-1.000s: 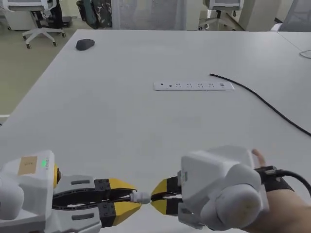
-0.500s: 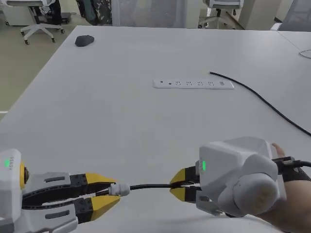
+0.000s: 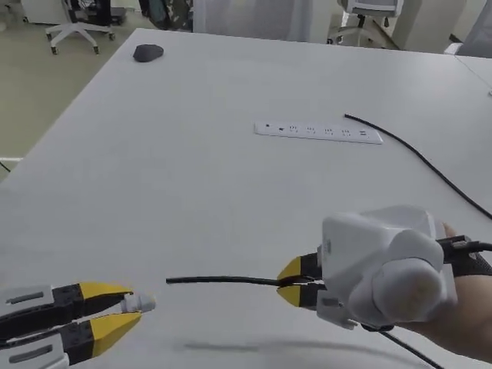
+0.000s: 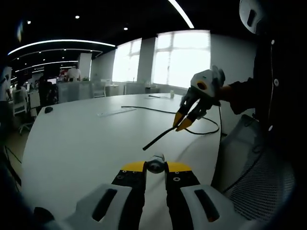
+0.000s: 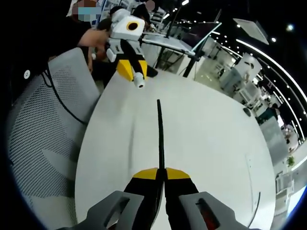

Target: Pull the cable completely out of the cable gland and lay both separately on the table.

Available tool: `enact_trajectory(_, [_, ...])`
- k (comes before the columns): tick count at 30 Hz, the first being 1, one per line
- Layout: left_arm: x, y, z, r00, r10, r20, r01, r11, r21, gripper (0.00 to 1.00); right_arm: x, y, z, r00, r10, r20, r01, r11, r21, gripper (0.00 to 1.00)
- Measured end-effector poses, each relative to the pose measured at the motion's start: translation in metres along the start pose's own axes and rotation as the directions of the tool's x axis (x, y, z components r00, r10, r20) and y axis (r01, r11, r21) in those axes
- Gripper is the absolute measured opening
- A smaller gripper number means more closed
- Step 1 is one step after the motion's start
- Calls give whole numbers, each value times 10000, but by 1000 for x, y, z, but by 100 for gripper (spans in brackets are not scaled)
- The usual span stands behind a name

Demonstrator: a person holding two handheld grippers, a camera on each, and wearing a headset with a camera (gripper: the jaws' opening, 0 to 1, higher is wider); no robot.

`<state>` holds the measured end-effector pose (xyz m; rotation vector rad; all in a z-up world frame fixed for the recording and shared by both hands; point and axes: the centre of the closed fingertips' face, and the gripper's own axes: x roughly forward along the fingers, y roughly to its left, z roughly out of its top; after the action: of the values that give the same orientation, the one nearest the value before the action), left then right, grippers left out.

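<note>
**Head view.** The table [image 3: 192,169] is a smooth, matt white slab. A long, flat white power strip [image 3: 318,131] lies on it at the far side. A second cable [image 3: 430,169], thin and black, runs from just beside the strip's right end toward the right edge. A dark, rounded mouse [image 3: 147,53] lies well beyond the strip, to its left. Nothing lies between the strip and the grippers.

On the near side of the strip, well apart from it, the left gripper [image 3: 123,305] has its yellow-tipped jaws clamped on the cable gland [image 3: 141,304], a small, pale, cylindrical fitting. The right gripper [image 3: 286,283] has its jaws closed on the cable [image 3: 223,281], a thin black cord. The cable's free end points at the gland with a clear gap between them. Both are held above the table; a shadow lies beneath.

**Left gripper view.** The left gripper [image 4: 155,168] pinches the cable gland [image 4: 155,163] between its tips. Ahead, the right gripper [image 4: 184,122] holds the cable [image 4: 158,138] slanting down toward the gland, not touching it. The power strip [image 4: 115,112] lies farther off, to the left. A mesh-backed chair [image 4: 254,163] stands at the right.

**Right gripper view.** The right gripper [image 5: 161,173] clamps the cable [image 5: 160,134], which runs straight forward. Beyond its tip, apart from it, the left gripper [image 5: 135,76] holds the cable gland [image 5: 139,83].
</note>
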<state>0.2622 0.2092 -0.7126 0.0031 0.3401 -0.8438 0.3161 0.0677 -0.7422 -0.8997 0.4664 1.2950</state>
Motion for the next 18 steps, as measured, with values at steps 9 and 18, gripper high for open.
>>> enact_trajectory(9, [-19,9,-23,9952,956,223,-936,9924,-798,15,30,-10,40,9989,-93,452,48,9952,978,0])
enact_trajectory(18, [-31,24,-38,9784,2001,525,-1917,9723,-1336,15,77,-2,97,9784,359,2038,-927,9566,2764,0])
